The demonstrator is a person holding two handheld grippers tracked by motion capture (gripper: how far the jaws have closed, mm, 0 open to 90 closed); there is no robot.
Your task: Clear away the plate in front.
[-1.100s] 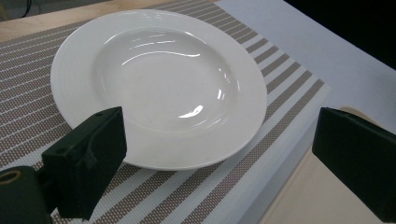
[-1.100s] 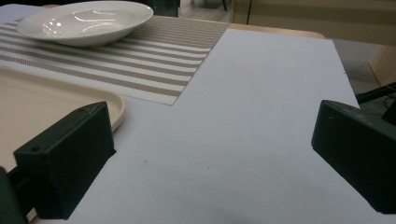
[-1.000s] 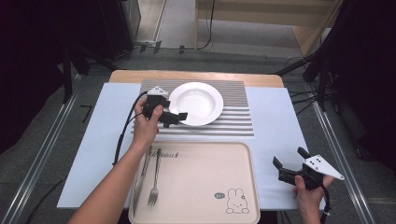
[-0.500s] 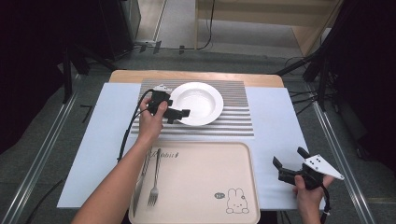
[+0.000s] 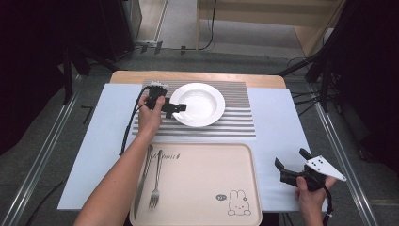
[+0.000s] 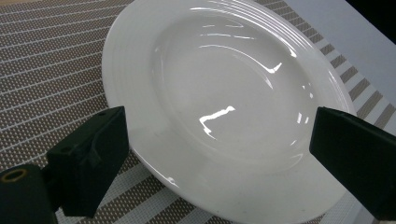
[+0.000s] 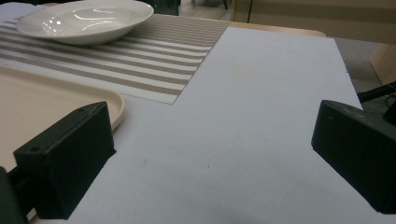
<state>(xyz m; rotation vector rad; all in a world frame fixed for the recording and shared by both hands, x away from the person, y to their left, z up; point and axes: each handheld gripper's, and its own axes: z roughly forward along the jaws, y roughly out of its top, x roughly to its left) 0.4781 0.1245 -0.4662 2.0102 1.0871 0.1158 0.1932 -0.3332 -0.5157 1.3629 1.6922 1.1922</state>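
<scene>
Right claw point(image 7: 210, 154) open over white sheet point(image 7: 261, 93); plate point(image 7: 86, 18) far.

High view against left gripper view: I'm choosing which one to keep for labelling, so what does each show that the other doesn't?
The high view alone shows the beige plastic tray with its rabbit print, the steel fork and knife on it, the pale blue table cover and the right gripper. The left gripper view alone shows the plate's ribbed rim and glossy reflections close up, framed between its black jaws. Both show the white round ceramic plate, the brown-and-white striped woven placemat and the left gripper.
</scene>
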